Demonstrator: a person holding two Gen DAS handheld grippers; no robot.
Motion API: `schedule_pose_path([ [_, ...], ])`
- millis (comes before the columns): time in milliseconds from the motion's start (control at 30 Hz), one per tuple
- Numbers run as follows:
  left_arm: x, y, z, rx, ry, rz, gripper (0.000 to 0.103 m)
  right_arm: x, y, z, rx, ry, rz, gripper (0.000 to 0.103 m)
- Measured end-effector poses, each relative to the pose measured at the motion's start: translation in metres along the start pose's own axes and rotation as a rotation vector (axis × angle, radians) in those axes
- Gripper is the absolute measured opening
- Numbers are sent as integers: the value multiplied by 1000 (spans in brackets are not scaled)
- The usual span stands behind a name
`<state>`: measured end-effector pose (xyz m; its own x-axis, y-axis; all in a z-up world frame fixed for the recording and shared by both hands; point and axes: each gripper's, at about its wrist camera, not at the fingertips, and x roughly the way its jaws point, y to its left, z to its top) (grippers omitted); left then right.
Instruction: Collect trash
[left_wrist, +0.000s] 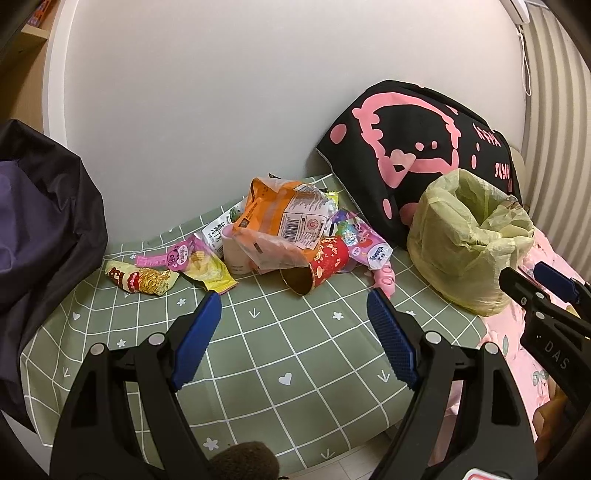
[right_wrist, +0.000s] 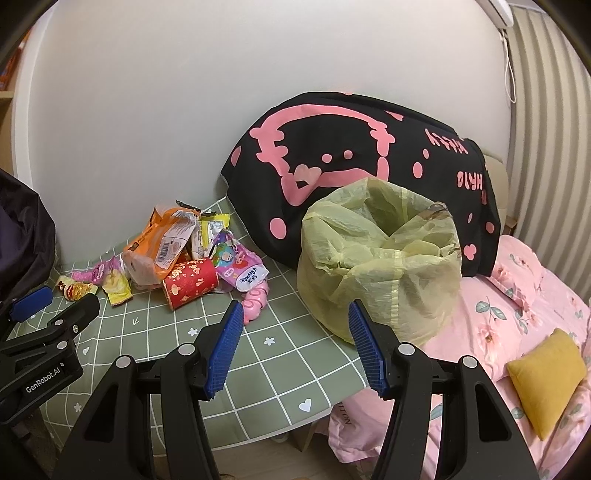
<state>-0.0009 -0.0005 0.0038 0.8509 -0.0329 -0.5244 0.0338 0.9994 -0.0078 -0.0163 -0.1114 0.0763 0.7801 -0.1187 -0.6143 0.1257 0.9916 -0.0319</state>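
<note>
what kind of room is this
Most likely a bedroom: a pink floral bedsheet, a black and pink pillow against the wall, and a small yellow cushion. Snack wrappers litter the green checked cloth.

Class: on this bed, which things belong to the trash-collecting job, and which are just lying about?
Part of the job:
orange snack bag
red paper cup
noodle wrapper
yellow wrapper
bin bag

Lying about:
black pillow
mustard cushion
dark jacket

Left tongs (left_wrist: 293, 295) gaping – right tongs (right_wrist: 295, 304) gaping, both empty.
</note>
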Motion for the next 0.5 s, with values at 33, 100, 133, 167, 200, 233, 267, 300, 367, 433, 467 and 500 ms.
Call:
schedule_pose_path([
  [33, 0, 0, 0, 0, 0, -1, 77, 0, 0, 0, 1, 0, -1, 56],
  [100, -1, -1, 0, 0, -2, -2, 77, 0, 0, 0, 3, 0, -1, 56],
  [133, -2, -1, 0, 0, -3, -3, 77, -1, 0, 0, 3, 0, -2, 56],
  [167, -2, -2, 1, 1, -3, -3, 77, 0, 0, -1, 1, -1, -1, 56],
  [200, -1, -1, 1, 2, -2, -4, 77, -1, 0, 0, 2, 0, 0, 56],
  [233, -1, -1, 1, 3, -2, -5, 77, -1, 0, 0, 1, 0, -1, 56],
  [267, -1, -1, 1, 4, -2, -6, 77, -1, 0, -1, 1, -1, -2, 56],
  [300, -1, -1, 2, 4, -2, -7, 77, -1, -1, 0, 1, -2, -2, 56],
  [367, -2, -1, 2, 4, -2, -10, 77, -1, 0, 0, 1, -1, -1, 56],
  [433, -2, -1, 2, 4, -2, -10, 77, -1, -1, 0, 2, 0, -4, 56],
  [467, -2, -1, 2, 4, -2, -11, 77, -1, -1, 0, 3, 0, -4, 56],
  [500, -2, -1, 2, 3, -2, -11, 77, -2, -2, -1, 5, -1, -5, 56],
])
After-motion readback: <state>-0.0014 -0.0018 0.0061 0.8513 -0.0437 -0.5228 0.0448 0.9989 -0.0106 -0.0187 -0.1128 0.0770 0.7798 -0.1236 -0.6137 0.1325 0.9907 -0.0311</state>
